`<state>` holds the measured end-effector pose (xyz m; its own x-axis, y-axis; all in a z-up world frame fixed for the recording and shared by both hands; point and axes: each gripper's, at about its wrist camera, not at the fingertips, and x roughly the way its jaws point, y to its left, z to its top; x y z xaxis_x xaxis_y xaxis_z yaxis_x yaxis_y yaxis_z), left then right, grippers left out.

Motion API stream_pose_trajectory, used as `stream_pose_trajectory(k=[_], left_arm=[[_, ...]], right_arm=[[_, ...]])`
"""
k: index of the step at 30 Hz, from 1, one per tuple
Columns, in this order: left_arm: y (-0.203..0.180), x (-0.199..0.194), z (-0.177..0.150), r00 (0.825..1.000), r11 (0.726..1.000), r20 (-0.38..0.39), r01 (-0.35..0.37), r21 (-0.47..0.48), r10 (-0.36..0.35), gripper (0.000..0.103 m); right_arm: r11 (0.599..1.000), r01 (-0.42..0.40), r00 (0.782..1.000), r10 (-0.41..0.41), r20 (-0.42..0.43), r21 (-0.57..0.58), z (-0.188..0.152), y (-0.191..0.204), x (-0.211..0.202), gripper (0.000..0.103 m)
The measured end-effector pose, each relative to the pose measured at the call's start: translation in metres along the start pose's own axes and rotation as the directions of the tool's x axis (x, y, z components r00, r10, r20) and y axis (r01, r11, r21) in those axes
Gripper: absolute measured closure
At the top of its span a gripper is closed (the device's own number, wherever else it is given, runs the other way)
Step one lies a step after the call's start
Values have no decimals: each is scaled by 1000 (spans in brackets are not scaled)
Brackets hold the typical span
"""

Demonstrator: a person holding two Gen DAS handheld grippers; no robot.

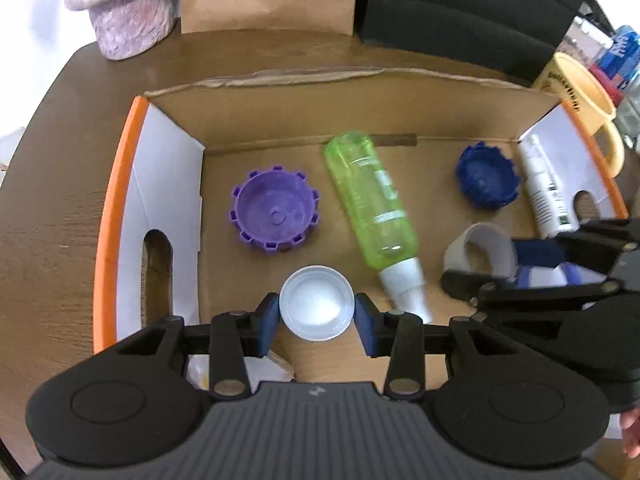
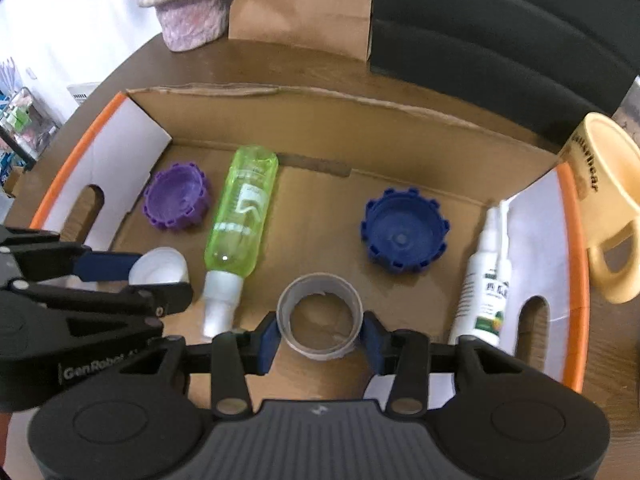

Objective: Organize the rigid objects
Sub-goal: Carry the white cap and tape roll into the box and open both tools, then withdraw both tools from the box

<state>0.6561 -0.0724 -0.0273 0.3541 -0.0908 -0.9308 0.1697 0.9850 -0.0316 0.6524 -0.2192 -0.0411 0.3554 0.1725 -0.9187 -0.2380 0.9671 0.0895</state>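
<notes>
White round cap (image 1: 317, 307), hollow side up

Bare box (image 2: 304, 116) floor lies between the green bottle (image 2: 240, 208) and the blue cap (image 2: 404, 236), and behind the purple cap (image 2: 176, 202). The white bottle (image 2: 486, 276) lies along the right wall. Box walls enclose all sides. A mug (image 2: 608, 204) stands just outside the right wall; a paper bag (image 2: 300, 4) and vase (image 2: 184, 4) stand behind the box.
</notes>
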Motion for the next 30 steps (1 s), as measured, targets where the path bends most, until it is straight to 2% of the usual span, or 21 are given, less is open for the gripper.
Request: stream_pose_trajectory(k=[4,5,7,13,16,18,21,24,30], left_arm=[[2,-1,0,999,999,13,-34,4,34,61],[4,-1,0,999,999,11,-33,-3,34,61],[7,-4,0,1000,999,13,-27,-16,28,57],[10,-42,-4,995,999,92,-30,-35,33,41],[10,-77,-5,984,998,174,-39,-42,46,32],[11,-103,-8,973,998,229,-33,-45,42,30],[11,-138,-13,957,999,285,-36,-39,45,26],[7,-160,-20,949,998,310,-55,-31,62,26],[7,-175,-32,946,998,318,-57,-31,64,26]], right_arm=[[1000,18,1000,-18,17,3,-2,0,2,40],[1000,16,1000,-16,22,8,-2,-1,2,39],[1000,0,999,-1,36,24,-4,-2,-1,38],[1000,9,996,-11,93,26,-6,-1,-38,30],[999,22,989,-25,145,23,-7,3,-73,29],[999,32,984,-34,176,19,-8,4,-97,29],[999,41,973,-46,227,26,-10,4,-130,22],[998,48,961,-57,269,38,-14,2,-157,20],[997,54,954,-68,291,56,-26,2,-177,20]])
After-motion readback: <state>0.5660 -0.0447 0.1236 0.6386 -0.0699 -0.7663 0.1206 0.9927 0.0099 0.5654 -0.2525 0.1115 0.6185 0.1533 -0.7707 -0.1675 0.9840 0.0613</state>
